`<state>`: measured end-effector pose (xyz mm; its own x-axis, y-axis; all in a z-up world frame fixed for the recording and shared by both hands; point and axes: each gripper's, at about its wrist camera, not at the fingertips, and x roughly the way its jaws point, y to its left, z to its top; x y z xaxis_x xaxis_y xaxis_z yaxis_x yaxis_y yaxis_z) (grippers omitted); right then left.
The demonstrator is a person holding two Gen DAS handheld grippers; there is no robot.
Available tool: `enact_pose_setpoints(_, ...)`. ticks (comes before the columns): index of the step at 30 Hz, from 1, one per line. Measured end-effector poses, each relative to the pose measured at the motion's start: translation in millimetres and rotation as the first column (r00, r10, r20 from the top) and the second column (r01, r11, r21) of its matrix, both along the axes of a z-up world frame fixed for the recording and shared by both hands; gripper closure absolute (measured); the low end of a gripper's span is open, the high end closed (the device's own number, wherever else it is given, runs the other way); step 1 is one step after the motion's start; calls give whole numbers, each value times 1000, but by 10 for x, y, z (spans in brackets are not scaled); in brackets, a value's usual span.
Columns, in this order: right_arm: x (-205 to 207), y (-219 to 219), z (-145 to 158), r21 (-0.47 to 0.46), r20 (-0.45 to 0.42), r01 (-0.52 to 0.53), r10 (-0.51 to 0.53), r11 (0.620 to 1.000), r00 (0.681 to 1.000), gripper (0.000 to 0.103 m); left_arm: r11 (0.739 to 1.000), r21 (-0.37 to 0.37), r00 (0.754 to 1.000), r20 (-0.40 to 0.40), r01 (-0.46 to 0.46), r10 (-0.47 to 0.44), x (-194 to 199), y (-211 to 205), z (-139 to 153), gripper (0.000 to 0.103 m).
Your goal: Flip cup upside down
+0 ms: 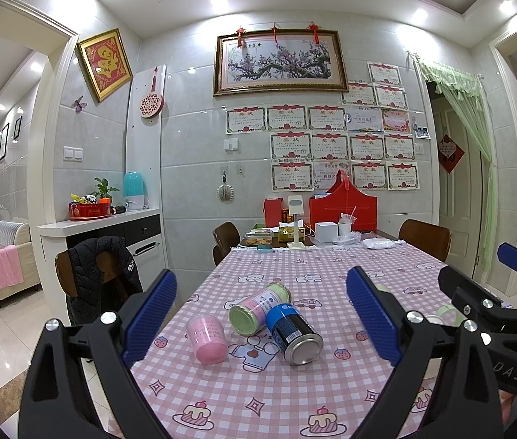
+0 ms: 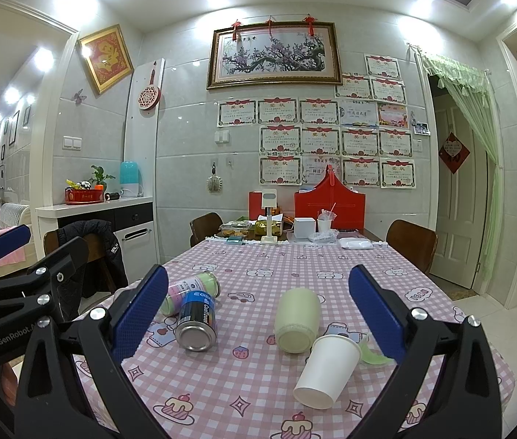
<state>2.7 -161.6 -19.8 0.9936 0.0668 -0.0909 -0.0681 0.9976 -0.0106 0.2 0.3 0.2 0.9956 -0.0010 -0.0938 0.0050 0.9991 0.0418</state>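
Several containers lie on their sides on the pink checked tablecloth [image 1: 295, 402]. In the left wrist view a pink cup [image 1: 207, 344], a green-and-pink cup [image 1: 258, 311] and a blue can [image 1: 295, 336] lie ahead of my open left gripper [image 1: 261, 278], which holds nothing. The right wrist view shows a white paper cup [image 2: 326, 369] beside a pale green cup [image 2: 297, 320], both between the spread fingers of my open right gripper [image 2: 258, 272]. The blue can [image 2: 198, 320] and green-and-pink cup [image 2: 192, 289] lie near its left finger. Both grippers hover above the near table end.
A green lid [image 2: 372, 355] lies by the right finger. The table's far end holds a red bag [image 2: 330, 205], white box [image 2: 304, 226], food boxes and a stand. Chairs [image 2: 410, 243] flank the table, one with a black jacket [image 1: 101, 278]. The right gripper [image 1: 472, 263] shows at right.
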Motion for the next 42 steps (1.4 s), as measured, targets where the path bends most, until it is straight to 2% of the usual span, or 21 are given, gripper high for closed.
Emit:
enact_pose_setpoints(20,41,6,-51,2,-12,0,0,1000,1000,8,1000,3,1000,-5,1,-1,4,-16,-5,11)
enact_pose_setpoints(26,102,7,-109,-1,-37,-1,1,1000,999,8,1000,9,1000,-23,3,-3,82,-48,-71,11)
enact_pose_setpoints(27,112,4,-113,-3,-41,0,0,1000,999,8,1000,11,1000,-28,3,-3,157,-11,-174,11)
enact_pose_setpoints(35,321,37,-231,-11,-107,-21,20,1000,994,8,999,19,992,-121,28,-25,438,71,-406,11)
enact_pose_setpoints(42,699,154,-362,-23,-169,-48,43,999,985,8,999,15,975,-220,28,-24,864,233,-627,11)
